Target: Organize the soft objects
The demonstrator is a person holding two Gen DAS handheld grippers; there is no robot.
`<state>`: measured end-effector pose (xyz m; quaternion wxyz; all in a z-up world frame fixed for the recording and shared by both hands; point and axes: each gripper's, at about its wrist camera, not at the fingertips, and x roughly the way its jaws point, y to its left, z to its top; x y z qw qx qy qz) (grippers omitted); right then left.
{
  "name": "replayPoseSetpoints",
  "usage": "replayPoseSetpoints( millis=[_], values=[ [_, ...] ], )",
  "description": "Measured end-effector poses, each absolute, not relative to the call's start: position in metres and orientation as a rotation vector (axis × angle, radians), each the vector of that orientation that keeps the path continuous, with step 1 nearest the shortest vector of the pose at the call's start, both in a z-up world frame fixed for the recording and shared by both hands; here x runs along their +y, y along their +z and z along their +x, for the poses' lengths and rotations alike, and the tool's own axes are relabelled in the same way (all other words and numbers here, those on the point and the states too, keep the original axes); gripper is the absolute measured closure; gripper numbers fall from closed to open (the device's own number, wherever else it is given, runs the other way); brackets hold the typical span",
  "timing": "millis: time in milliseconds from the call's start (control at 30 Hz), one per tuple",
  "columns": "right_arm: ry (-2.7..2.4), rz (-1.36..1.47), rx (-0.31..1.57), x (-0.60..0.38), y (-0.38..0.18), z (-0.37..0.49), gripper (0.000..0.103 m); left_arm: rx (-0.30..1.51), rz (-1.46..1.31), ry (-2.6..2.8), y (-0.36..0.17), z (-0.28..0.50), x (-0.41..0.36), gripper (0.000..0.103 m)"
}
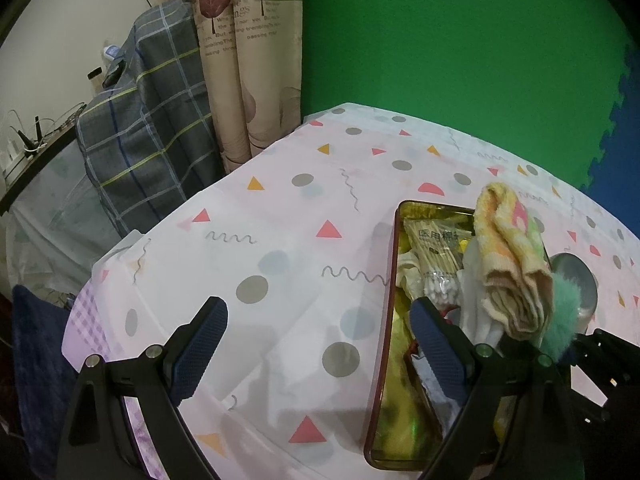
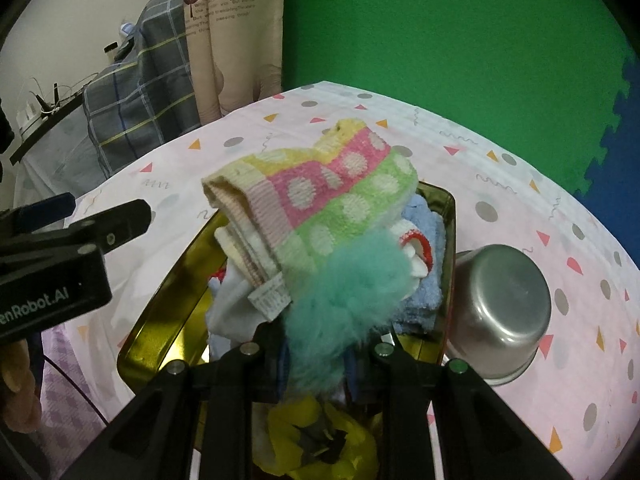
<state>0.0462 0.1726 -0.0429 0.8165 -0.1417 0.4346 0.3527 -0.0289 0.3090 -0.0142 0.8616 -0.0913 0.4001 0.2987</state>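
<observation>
Right wrist view: right gripper (image 2: 316, 354) pinches teal fluffy piece (image 2: 348, 292) over gold tin (image 2: 168, 304); ahead inside, dotted towel (image 2: 320, 192), blue cloth (image 2: 424, 280), cotton swab pack (image 1: 434, 256). Left gripper (image 1: 316, 340) spread wide, empty.

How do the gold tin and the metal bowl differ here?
The gold tin is rectangular; the metal bowl is round. The tin stands open side up and is piled with soft items; the bowl lies tipped, its base towards the camera, nothing visible in it. Both are shiny metal and sit side by side on the patterned tablecloth.
</observation>
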Motion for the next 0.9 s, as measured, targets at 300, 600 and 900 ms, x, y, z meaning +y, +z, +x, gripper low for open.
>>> replayPoseSetpoints(
  millis=[300,600,900],
  values=[
    [0.745,-0.287,0.926,0.164,-0.034,0.039,0.050,0.836,-0.192,0.617,-0.015,-0.030,0.306,0.012],
    [0.723,-0.253,0.891,0.145,-0.014,0.017,0.044,0.842,-0.194,0.597,-0.014,-0.029,0.299,0.012],
    [0.689,-0.243,0.885,0.131,-0.007,-0.001,0.042,0.830,-0.181,0.580,-0.009,-0.032,0.287,0.012]
  ],
)
